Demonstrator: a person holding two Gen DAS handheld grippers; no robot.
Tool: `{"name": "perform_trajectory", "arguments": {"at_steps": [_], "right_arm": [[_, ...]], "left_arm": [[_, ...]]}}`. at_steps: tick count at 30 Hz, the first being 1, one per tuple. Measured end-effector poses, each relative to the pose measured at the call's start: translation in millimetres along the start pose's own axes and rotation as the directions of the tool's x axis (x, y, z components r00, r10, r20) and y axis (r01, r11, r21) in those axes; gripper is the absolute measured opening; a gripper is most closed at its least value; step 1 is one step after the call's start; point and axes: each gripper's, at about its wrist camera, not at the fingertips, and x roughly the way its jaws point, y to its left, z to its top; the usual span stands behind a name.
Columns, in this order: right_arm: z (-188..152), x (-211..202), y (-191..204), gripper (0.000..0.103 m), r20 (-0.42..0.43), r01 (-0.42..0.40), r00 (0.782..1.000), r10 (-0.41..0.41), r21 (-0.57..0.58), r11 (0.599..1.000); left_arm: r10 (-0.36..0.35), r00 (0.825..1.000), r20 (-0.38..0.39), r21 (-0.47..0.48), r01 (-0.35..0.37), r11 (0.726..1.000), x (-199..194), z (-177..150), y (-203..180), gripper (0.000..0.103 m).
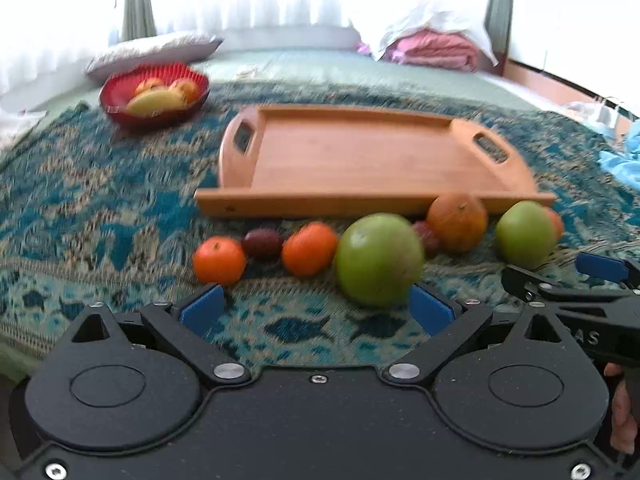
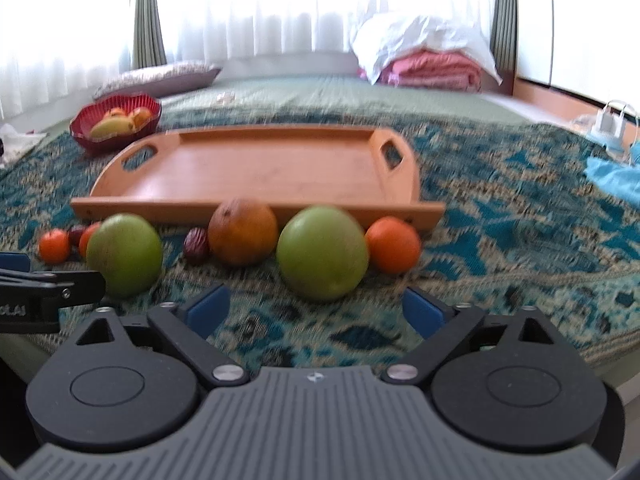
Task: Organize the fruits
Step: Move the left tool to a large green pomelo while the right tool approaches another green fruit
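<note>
A row of fruit lies on the patterned blanket in front of an empty wooden tray (image 1: 360, 160) (image 2: 272, 168). In the left wrist view: a tangerine (image 1: 219, 261), a dark plum (image 1: 262, 243), a second tangerine (image 1: 309, 249), a green apple (image 1: 378, 259), a brownish orange (image 1: 457, 222) and a second green apple (image 1: 525, 234). My left gripper (image 1: 318, 312) is open, just short of the first green apple. My right gripper (image 2: 316, 312) is open, just short of the second green apple (image 2: 322, 252), with a tangerine (image 2: 393, 244) to its right.
A red bowl (image 1: 116, 110) (image 2: 86, 136) holding a banana and other fruit stands at the back left. A pillow (image 1: 156, 50) and folded pink bedding (image 2: 432, 70) lie further back. A blue cloth (image 2: 616, 178) lies at the right.
</note>
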Motion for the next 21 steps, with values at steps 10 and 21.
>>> {"name": "perform_trajectory", "arguments": {"at_steps": [10, 21], "right_arm": [[6, -2, -2, 0.067, 0.094, 0.011, 0.996, -0.008, -0.03, 0.999], [4, 2, -6, 0.053, 0.107, -0.021, 0.994, 0.02, 0.006, 1.0]], "left_arm": [[-0.047, 0.995, 0.089, 0.07, 0.04, 0.997, -4, 9, -30, 0.088], [-0.06, 0.997, 0.045, 0.047, 0.058, 0.997, 8, 10, -33, 0.057]]}}
